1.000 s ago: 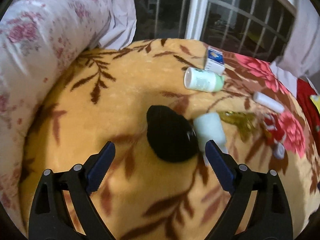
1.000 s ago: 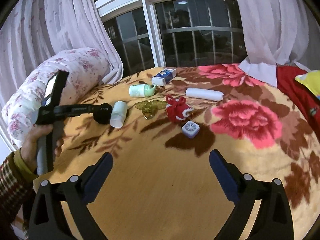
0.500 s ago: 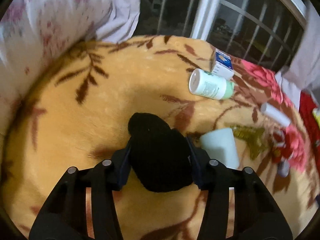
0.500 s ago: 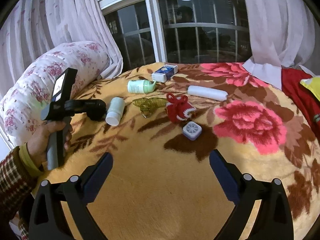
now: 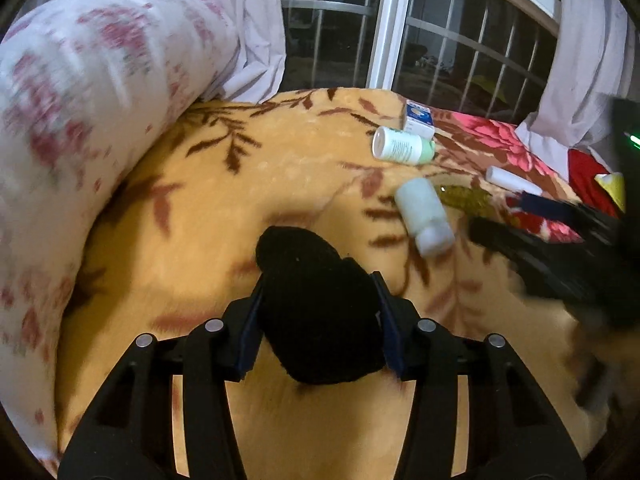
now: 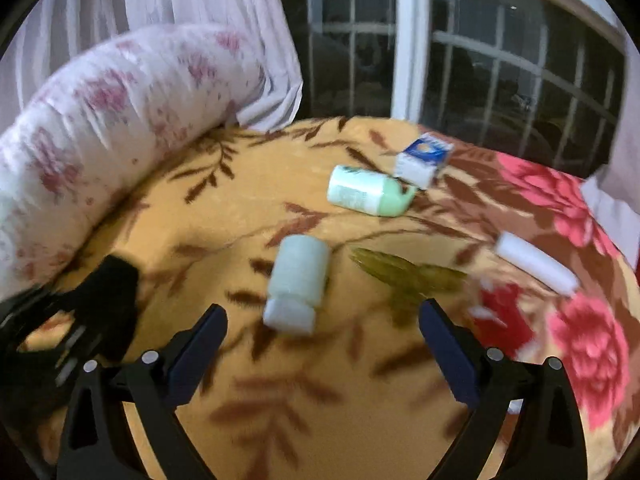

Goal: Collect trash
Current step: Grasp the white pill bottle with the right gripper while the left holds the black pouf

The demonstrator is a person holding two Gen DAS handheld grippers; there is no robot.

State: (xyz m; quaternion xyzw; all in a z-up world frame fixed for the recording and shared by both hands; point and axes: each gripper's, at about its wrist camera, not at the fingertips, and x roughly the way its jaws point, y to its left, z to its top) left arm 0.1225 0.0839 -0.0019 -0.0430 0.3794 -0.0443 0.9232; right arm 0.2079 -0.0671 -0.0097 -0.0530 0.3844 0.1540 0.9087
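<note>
My left gripper (image 5: pixel 318 312) is shut on a black fuzzy bundle (image 5: pixel 316 308) and holds it just above the yellow floral blanket (image 5: pixel 240 208); it also shows in the right wrist view (image 6: pixel 116 292). My right gripper (image 6: pixel 322 340) is open and empty, just short of a pale white bottle (image 6: pixel 298 280) lying on its side; that bottle also shows in the left wrist view (image 5: pixel 424 212). Beyond lie a green-and-white bottle (image 6: pixel 366 192), a blue-and-white carton (image 6: pixel 424 158), an olive wrapper (image 6: pixel 408 276), a white tube (image 6: pixel 534 264) and a red item (image 6: pixel 502 312).
A floral bolster pillow (image 6: pixel 100 136) runs along the left side of the bed. A window with bars (image 6: pixel 460 60) and white curtains (image 6: pixel 180 4) stand behind. The right gripper appears blurred at the right of the left wrist view (image 5: pixel 560 248).
My left gripper closed on the black bundle and lifted it back a little. My right gripper moved forward and left, close to the pale white bottle.
</note>
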